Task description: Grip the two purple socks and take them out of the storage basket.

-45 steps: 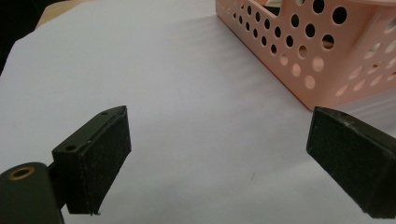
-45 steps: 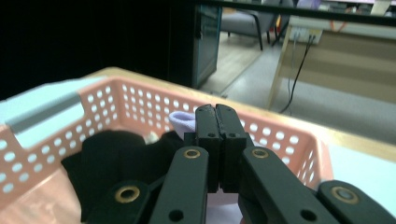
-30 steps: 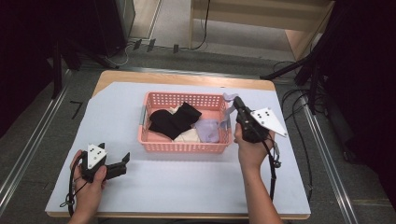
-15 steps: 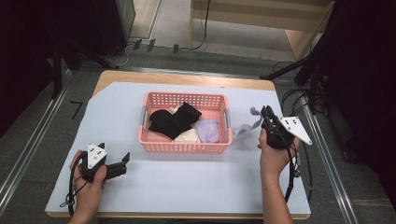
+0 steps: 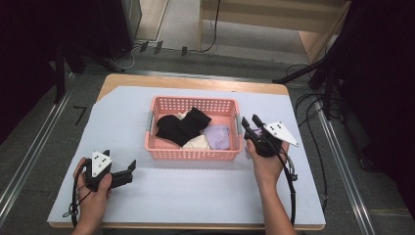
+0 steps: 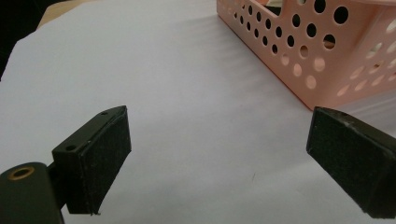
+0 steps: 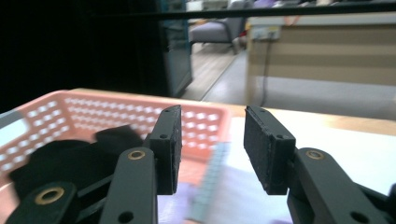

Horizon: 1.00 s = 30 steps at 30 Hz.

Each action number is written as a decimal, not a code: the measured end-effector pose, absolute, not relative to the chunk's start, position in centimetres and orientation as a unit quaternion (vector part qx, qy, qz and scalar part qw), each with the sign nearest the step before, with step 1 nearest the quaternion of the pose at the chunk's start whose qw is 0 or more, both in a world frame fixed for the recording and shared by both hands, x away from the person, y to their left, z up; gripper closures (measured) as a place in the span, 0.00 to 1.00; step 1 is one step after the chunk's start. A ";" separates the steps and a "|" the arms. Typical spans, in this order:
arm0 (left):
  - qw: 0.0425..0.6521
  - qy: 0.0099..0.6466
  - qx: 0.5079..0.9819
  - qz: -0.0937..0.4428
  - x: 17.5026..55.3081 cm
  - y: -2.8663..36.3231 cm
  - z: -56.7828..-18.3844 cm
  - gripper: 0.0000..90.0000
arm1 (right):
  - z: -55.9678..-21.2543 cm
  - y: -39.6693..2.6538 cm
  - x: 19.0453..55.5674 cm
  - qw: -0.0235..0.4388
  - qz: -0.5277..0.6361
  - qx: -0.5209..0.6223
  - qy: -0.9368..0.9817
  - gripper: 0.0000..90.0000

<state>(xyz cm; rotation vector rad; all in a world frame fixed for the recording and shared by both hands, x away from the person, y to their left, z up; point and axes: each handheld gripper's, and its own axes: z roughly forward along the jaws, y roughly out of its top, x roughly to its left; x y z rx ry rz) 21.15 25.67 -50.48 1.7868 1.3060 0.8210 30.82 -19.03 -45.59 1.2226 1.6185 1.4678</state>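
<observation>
Seen from above, a person sits at a desk (image 5: 195, 196) covered in pale sheeting, with a pair of black tongs in each hand.

The right tongs (image 5: 249, 120) sit low, just to the right of a pink perforated basket (image 5: 195, 99), tips pointing away from the person. Their jaws have just been opening and now stand apart. In the right gripper view, a pale lavender cloth (image 7: 224, 196) with a grey-green band lies blurred beneath and between the two pads, which are not pressing on it. It rests on the desk under the tips, beside the basket's right wall.

The left tongs (image 5: 129, 170) lie on the desk in the person's left hand (image 5: 93, 188), tips pointing right. Their jaws are spread wide with only bare desk between them. The near left corner of the basket is ahead of them and to the right, clear of the pads.

To the left of the right tongs, the basket holds a black garment (image 5: 181, 127), a cream piece (image 5: 198, 143) and another lavender piece (image 5: 218, 134).
</observation>
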 end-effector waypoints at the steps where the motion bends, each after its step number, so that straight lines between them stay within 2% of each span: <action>1: 0.381 0.512 0.700 0.322 21.2 25.7 -50.5 0.08 | -45.6 -19.0 30.8 0.314 0.557 0.464 0.614 0.64; 8: 0.381 0.509 0.700 0.324 21.1 25.7 -50.5 0.08 | -45.3 -15.5 31.4 0.254 0.545 0.449 0.660 0.65; 12: 0.381 0.509 0.701 0.324 21.1 25.6 -50.5 0.08 | -45.7 -12.8 32.4 0.216 0.492 0.460 0.707 0.72; 16: 0.381 0.507 0.701 0.326 21.1 25.6 -50.5 0.08 | -46.2 -11.2 33.6 0.173 0.446 0.490 0.729 0.73; 20: 0.382 0.506 0.702 0.325 21.1 25.6 -50.5 0.08 | -47.0 -10.0 34.8 0.160 0.381 0.515 0.751 0.75; 24: 0.379 0.504 0.704 0.326 21.1 25.6 -50.5 0.08 | -47.4 -9.4 35.4 0.162 0.345 0.527 0.760 0.73; 28: 0.377 0.502 0.706 0.328 21.1 25.5 -50.5 0.08 | -47.6 -8.9 36.6 0.111 0.278 0.551 0.779 0.69; 30: 0.378 0.501 0.705 0.330 21.1 25.5 -50.5 0.08 | -47.7 -8.8 36.8 0.101 0.264 0.554 0.783 0.69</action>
